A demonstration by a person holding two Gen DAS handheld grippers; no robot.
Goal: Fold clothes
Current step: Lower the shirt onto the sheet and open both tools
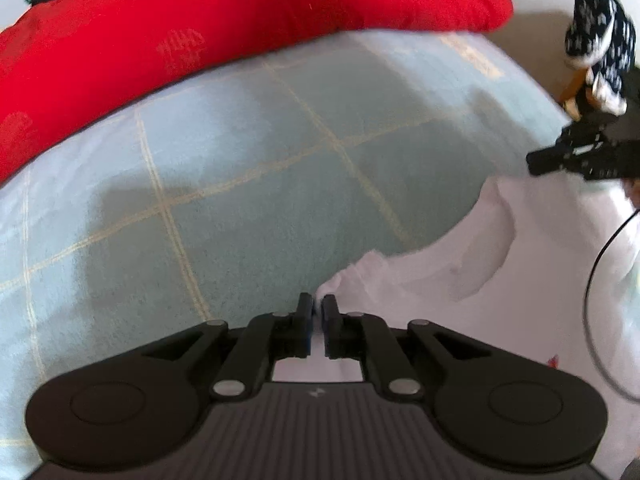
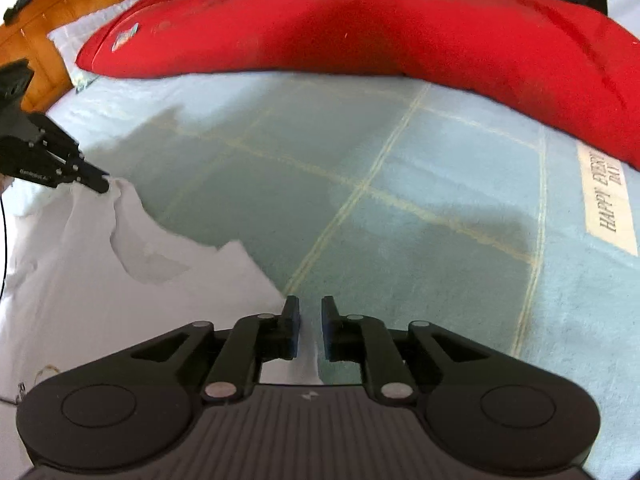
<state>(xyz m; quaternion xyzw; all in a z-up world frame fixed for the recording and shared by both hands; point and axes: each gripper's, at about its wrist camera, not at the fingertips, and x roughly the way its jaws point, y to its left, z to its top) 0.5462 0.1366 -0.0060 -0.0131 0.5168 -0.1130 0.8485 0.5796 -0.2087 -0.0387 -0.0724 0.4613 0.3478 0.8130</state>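
Nearest in the left wrist view, the left hand-held gripper (image 1: 317, 322) has its jaws almost together, and a white corner of the white garment (image 1: 460, 280) sits in the thin gap between the pads — it appears pinched there. In the right wrist view, the right hand-held gripper (image 2: 310, 328) shows a clear gap between its jaws; the garment's edge lies under the left finger and in the gap's lower part, but the pads do not seem to press on it, so I read it as slightly open and holding nothing.

The garment lies spread on the bed's light-blue checked bedspread (image 2: 400, 200), on the near side, its upper edge rumpled and raised where the left hand-held gripper meets it. It looks mostly flat, with no tidy fold visible yet — my judgement is that the folding is at an early stage: an edge is taken up, while the fold-over, the smoothing and any further folds are left to do.

Beyond the open stretch of bedspread a long red pillow (image 2: 400, 28) lies across the bed, and a wooden headboard (image 2: 60, 12) stands at the far left.
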